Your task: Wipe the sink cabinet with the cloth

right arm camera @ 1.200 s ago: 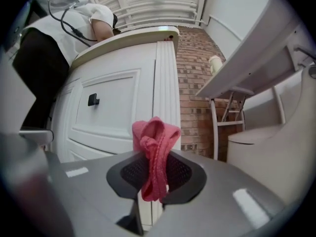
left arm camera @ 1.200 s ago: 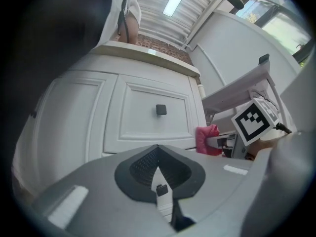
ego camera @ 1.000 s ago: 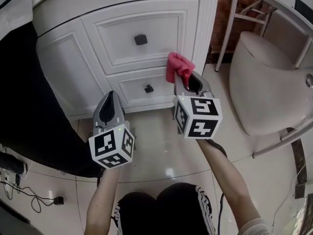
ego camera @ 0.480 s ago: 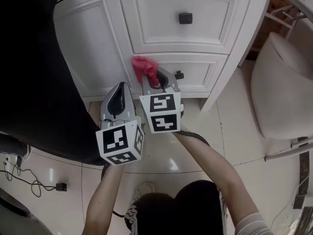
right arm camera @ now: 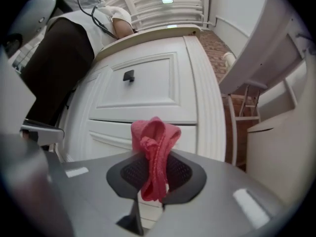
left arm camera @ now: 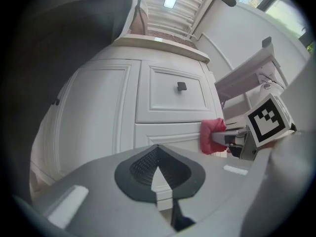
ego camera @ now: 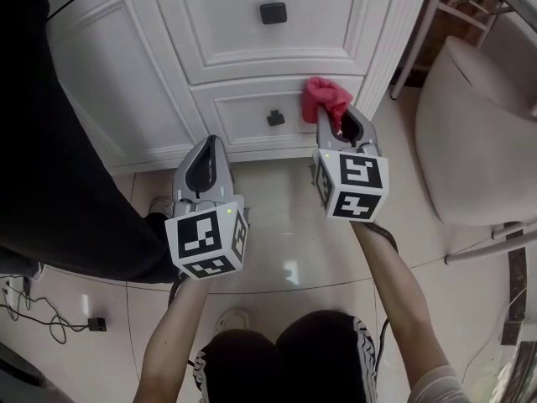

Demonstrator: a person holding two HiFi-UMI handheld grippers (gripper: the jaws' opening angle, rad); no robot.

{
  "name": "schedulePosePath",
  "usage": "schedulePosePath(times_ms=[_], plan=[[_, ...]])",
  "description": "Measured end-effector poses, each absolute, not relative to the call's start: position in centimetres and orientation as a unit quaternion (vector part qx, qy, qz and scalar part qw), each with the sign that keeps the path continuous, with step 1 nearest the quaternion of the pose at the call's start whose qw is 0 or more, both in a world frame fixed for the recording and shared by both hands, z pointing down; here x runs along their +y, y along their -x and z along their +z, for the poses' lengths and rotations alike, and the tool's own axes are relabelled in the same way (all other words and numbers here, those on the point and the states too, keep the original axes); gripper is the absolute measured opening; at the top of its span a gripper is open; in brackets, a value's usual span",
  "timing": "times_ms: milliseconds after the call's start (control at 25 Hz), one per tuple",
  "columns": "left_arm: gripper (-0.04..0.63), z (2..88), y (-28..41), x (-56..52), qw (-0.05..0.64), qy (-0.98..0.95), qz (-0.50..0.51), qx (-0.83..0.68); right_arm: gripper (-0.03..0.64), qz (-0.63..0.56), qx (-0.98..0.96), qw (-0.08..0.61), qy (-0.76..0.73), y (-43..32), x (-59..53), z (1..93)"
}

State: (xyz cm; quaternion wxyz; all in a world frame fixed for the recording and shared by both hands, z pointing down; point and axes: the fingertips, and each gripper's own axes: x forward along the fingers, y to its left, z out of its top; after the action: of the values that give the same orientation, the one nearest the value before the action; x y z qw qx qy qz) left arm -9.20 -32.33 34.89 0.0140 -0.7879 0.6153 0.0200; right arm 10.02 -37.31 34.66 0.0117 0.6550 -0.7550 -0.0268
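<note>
There are two grippers and one cloth. The right gripper (ego camera: 334,128) has its jaws closed tight on the pink cloth (ego camera: 325,97). The cloth is bunched and stands out past the jaw tips, at the right end of the lower drawer (ego camera: 243,107) of the white sink cabinet (ego camera: 117,74). The left gripper (ego camera: 210,145) holds nothing; its jaws are pressed together, and it is low in front of the cabinet. The cabinet shows two drawers, each with one dark knob (ego camera: 273,13).
</note>
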Motion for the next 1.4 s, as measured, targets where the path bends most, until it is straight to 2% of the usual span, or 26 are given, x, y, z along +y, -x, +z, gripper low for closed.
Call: schedulePosePath(times_ms=[280,400,520,720,880,1000,1120,1400], plan=[[0.015,35.3,7.2,-32.1,0.027,0.789,0.016,0.614,0.062,-0.001,-0.69,0.014,-0.723,-19.3,-36.5,35.9],[0.015,35.5,8.0,-31.9,0.034,0.782,0.017,0.622,0.061,0.015,-0.68,0.0,-0.733,-20.0,-35.5,35.9],[0.015,36.0,9.7,-31.8,0.033,0.769,0.019,0.638,0.061,0.004,-0.72,-0.014,-0.693,-14.5,-34.3,35.3],[0.015,36.2,12.5,-31.1,0.039,0.754,0.014,0.655,0.061,0.046,-0.81,-0.022,-0.584,-0.4,-33.4,37.8],[0.015,36.6,15.0,-30.6,0.052,0.748,0.004,0.661,0.061,0.005,-0.858,0.031,-0.513,9.0,-34.0,40.9],[0.015,37.6,17.3,-30.7,0.046,0.736,-0.002,0.675,0.061,-0.042,-0.868,0.082,-0.487,12.6,-35.4,43.2],[0.015,38.5,18.0,-31.2,0.037,0.731,-0.005,0.681,0.061,-0.043,-0.85,0.098,-0.515,11.0,-37.3,44.5],[0.015,39.0,15.7,-32.3,0.032,0.74,-0.008,0.672,0.063,0.004,-0.785,0.039,-0.618,-0.3,-38.0,44.5]])
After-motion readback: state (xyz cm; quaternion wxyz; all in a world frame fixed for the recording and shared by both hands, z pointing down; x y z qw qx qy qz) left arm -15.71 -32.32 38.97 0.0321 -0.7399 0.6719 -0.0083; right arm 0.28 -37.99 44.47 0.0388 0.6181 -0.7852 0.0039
